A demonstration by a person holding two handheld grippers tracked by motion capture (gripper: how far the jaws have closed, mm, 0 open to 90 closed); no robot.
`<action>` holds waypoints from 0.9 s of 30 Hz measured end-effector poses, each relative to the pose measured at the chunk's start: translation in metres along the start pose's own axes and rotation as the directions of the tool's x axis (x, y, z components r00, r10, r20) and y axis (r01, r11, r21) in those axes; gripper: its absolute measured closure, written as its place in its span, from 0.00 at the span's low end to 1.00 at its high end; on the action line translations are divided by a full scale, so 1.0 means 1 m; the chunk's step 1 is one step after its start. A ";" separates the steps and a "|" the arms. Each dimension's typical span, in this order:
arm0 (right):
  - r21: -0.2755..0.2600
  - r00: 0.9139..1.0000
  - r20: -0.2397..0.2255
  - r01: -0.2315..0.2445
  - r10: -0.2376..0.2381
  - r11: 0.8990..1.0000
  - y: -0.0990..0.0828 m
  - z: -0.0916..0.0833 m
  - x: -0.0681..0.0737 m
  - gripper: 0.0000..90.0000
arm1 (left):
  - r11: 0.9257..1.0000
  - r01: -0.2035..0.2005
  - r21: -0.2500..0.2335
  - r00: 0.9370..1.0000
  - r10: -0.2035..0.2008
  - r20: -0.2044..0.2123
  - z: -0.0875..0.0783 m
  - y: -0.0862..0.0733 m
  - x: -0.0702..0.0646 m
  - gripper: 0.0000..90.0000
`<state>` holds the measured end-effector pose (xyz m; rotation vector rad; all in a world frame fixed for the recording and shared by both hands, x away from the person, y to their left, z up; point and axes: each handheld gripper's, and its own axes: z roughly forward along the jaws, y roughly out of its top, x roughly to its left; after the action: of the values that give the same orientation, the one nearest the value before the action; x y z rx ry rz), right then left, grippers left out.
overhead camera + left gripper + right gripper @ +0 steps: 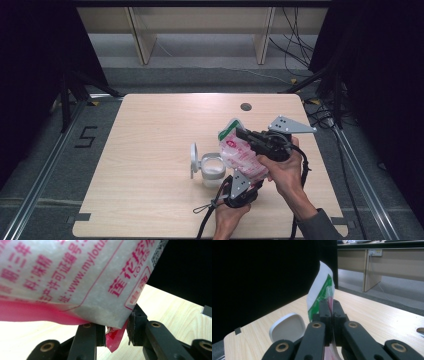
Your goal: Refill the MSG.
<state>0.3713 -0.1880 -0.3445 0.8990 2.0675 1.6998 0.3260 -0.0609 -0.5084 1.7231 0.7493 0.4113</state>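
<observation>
one open white container (212, 169) sits just beside the held bag (240, 155)

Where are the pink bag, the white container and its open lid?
pink bag (242, 155): high view, on its printed middle.
white container (212, 172): high view, on its body.
open lid (193, 159): high view, on the lid's face.

table (150, 150): light wood; grommet hole (245, 106): far edge; floor mark 5 (86, 136): left of table

The bag (75, 282) reads "LOTUS" and "www.mylotus"; floor mark (86, 136) reads "5"
</observation>
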 end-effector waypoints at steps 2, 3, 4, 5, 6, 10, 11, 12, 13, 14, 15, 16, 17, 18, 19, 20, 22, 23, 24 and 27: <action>-0.010 1.000 -0.003 -0.021 0.021 1.000 -0.002 -0.002 0.001 1.00 | 1.000 0.007 -0.003 1.000 -0.007 -0.003 0.001 -0.001 -0.001 0.79; -0.011 1.000 -0.003 -0.020 0.020 1.000 -0.003 -0.003 0.001 1.00 | 1.000 0.005 0.003 1.000 -0.005 -0.007 0.002 -0.001 -0.001 0.79; -0.015 1.000 -0.009 -0.024 0.024 1.000 -0.005 -0.003 0.000 1.00 | 1.000 0.000 -0.004 1.000 0.000 0.006 0.003 -0.001 -0.001 0.79; -0.020 1.000 -0.008 -0.025 0.025 0.999 -0.006 -0.004 0.000 1.00 | 1.000 -0.002 0.009 1.000 0.002 0.000 0.002 -0.001 -0.001 0.79; -0.024 0.999 -0.010 -0.038 0.038 0.999 -0.007 -0.004 0.000 1.00 | 1.000 0.000 0.001 1.000 0.000 0.010 0.003 -0.002 0.000 0.79; -0.031 1.000 -0.001 -0.025 0.025 0.999 -0.007 -0.008 -0.002 1.00 | 1.000 -0.004 0.009 1.000 0.004 0.005 0.002 -0.001 0.000 0.79; -0.030 1.000 0.002 -0.024 0.024 0.999 -0.006 -0.009 -0.002 1.00 | 1.000 -0.002 0.005 1.000 0.002 0.006 0.001 -0.001 0.000 0.79; -0.030 1.000 -0.003 -0.027 0.027 0.999 -0.006 -0.009 -0.002 1.00 | 1.000 -0.001 0.005 1.000 0.001 0.001 0.001 -0.001 0.000 0.78; -0.041 1.000 0.005 -0.019 0.019 0.999 -0.006 -0.010 -0.003 1.00 | 1.000 0.000 0.004 1.000 0.000 0.001 0.001 -0.001 0.000 0.78; -0.041 1.000 0.001 -0.022 0.022 0.999 -0.006 -0.010 -0.003 1.00 | 1.000 0.002 0.003 1.000 -0.002 0.004 0.001 -0.002 0.000 0.78; -0.038 1.000 -0.003 -0.020 0.020 0.999 -0.006 -0.010 -0.003 1.00 | 1.000 0.008 0.002 1.000 -0.008 0.008 0.001 -0.002 0.001 0.77; -0.031 1.000 0.001 -0.022 0.022 0.999 -0.006 -0.011 -0.003 1.00 | 1.000 0.009 0.005 1.000 -0.009 0.010 0.001 -0.003 0.001 0.76; -0.032 1.000 0.006 -0.022 0.022 0.999 -0.006 -0.011 -0.003 1.00 | 1.000 0.008 0.003 1.000 -0.008 0.011 0.002 -0.003 0.001 0.76; -0.033 1.000 0.004 -0.017 0.017 0.999 -0.007 -0.011 -0.004 1.00 | 1.000 0.005 -0.004 1.000 -0.005 0.028 0.003 -0.003 0.002 0.76; -0.032 1.000 -0.003 -0.013 0.013 0.999 -0.007 -0.010 -0.004 1.00 | 1.000 0.008 -0.001 1.000 -0.008 0.025 0.003 -0.003 0.002 0.75; -0.029 1.000 -0.001 -0.016 0.016 0.999 -0.007 -0.011 -0.004 1.00 | 1.000 0.014 0.003 0.999 -0.014 0.029 0.002 -0.003 0.002 0.74; -0.021 1.000 0.003 -0.024 0.024 0.999 -0.007 -0.012 -0.005 1.00 | 1.000 0.010 0.015 1.000 -0.010 0.026 0.001 -0.003 0.003 0.71; -0.019 1.000 0.004 -0.025 0.025 1.000 -0.007 -0.012 -0.005 1.00 | 1.000 0.012 0.018 0.999 -0.012 0.030 0.001 -0.003 0.004 0.71; -0.022 1.000 0.000 -0.024 0.024 0.999 -0.008 -0.012 -0.006 1.00 | 1.000 0.017 0.024 0.999 -0.017 0.030 0.001 -0.003 0.004 0.71; -0.021 1.000 0.003 -0.028 0.028 0.999 -0.009 -0.013 -0.006 1.00 | 0.999 0.015 0.037 1.000 -0.016 0.021 0.000 -0.003 0.005 0.65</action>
<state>0.3654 -0.2021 -0.3509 0.9284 2.0406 1.7292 0.3290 -0.0568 -0.5119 1.7527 0.7589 0.3700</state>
